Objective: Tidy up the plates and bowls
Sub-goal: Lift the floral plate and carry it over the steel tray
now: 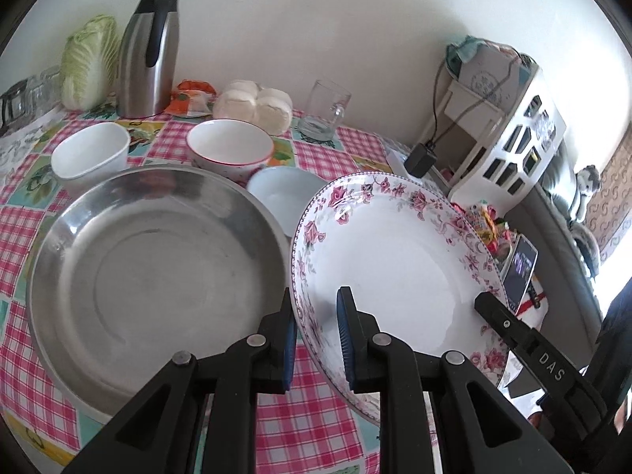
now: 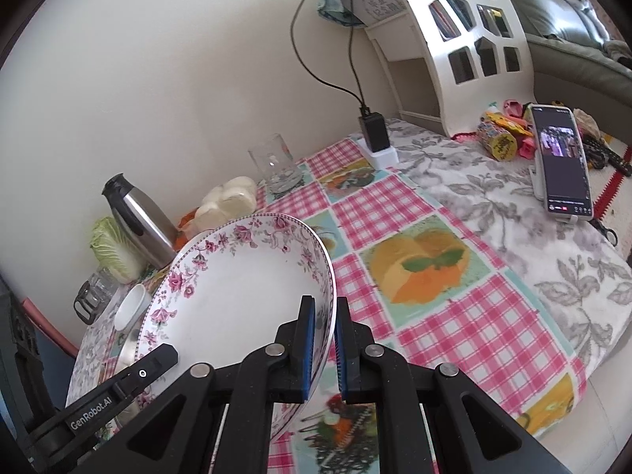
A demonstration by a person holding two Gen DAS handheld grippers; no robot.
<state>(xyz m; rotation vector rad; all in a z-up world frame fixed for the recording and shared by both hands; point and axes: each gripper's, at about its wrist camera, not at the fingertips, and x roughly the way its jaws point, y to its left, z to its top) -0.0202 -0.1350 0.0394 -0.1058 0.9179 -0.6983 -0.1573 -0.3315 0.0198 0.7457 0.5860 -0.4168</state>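
1. Floral plate [image 1: 395,260] – white w/ pink flower rim, tilted, held clear of the tabletop [image 1: 23,237] by both tongs, one at each side of rim.
2. Left tongs [image 1: 316,339] – nearly closed, blue pads clamped on plate's near-left rim, one pad inside, one outside.
3. Right tongs [image 2: 324,339] – closed tight on plate's right rim; same plate [image 2: 237,288] fills left of right wrist view.
4. Steel plate [image 1: 158,268] – large, round, flat on checked cloth, just left of floral plate.
5. Bowls behind steel plate: white bowl [image 1: 91,154] at left; red-rimmed bowl [image 1: 229,146] centre; small pale bowl [image 1: 284,193] at right, partly hidden by both plates.
6. Back row by wall, L to R: cabbage [image 1: 91,63], steel flask [image 1: 148,51], orange packet [image 1: 191,98], bag of buns [image 1: 252,104], glass mug [image 1: 324,110].
7. Right end of tabletop: phone [image 2: 561,158] propped, screen lit; charger [image 2: 373,130] w/ cable; white shelf unit [image 2: 454,39]; toys [image 2: 501,134].
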